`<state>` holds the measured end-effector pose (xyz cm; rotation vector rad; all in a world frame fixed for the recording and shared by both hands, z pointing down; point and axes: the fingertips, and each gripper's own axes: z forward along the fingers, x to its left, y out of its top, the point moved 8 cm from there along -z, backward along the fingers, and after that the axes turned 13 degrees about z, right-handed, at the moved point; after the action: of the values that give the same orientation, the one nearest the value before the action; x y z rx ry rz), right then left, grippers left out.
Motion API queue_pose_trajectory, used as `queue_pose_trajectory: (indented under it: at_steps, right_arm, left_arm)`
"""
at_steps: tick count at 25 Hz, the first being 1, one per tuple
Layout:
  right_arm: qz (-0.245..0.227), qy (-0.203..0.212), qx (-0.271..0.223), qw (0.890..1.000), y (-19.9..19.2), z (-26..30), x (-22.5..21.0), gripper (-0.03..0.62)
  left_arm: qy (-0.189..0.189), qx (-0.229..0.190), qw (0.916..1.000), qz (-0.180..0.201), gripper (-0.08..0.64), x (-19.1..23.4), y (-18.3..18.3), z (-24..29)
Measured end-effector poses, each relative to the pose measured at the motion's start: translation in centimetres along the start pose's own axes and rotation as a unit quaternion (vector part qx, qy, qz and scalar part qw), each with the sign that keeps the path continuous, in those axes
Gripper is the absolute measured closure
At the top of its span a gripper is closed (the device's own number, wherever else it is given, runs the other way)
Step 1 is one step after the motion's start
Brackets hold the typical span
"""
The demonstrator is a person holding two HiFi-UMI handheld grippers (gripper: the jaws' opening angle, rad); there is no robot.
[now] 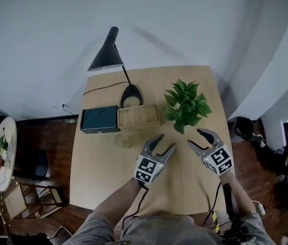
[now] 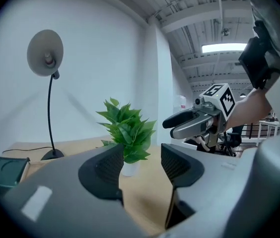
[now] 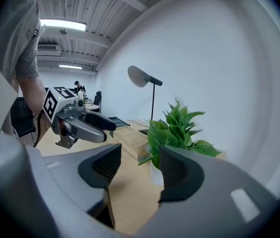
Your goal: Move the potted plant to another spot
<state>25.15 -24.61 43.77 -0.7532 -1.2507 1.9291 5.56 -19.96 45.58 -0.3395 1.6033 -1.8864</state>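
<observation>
The potted plant, green leaves in a small white pot, stands on the right half of the wooden table. Both grippers hover above the table just in front of it, apart from it. My left gripper is open and empty, a little left of the plant. My right gripper is open and empty, in front of the plant's right side. In the left gripper view the plant shows beyond my open left gripper, with the right gripper to its right. In the right gripper view the plant rises behind my open right gripper, and the left gripper is at the left.
A black desk lamp stands at the table's back, its base left of the plant. A dark green box and a wooden box lie side by side left of the plant. A small round side table stands on the floor at left.
</observation>
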Motion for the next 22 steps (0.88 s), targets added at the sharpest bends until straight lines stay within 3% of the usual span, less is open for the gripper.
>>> queue_pose_trajectory:
  at_steps: [7, 14, 20, 22]
  right_arm:
    - [0.017, -0.009, -0.057, 0.998, 1.5, -3.3, 5.0, 0.394]
    - [0.048, -0.015, -0.087, 0.995, 1.3, -6.8, 11.3, 0.470]
    - [0.066, -0.020, -0.106, 0.992, 0.1, -9.6, 16.5, 0.585]
    - [0.071, -0.023, -0.104, 0.992, -0.7, -10.5, 18.1, 0.586]
  left_arm:
    - [-0.010, -0.054, 0.9984, -0.015, 0.445, -1.9, 2.3, -4.1]
    - [-0.010, -0.074, 0.9969, -0.023, 0.549, -4.7, 2.5, -10.0]
    - [-0.017, -0.080, 0.9960, -0.036, 0.560, -7.5, 2.0, -14.4]
    - [-0.023, -0.081, 0.9956, -0.040, 0.560, -8.5, 1.8, -15.8]
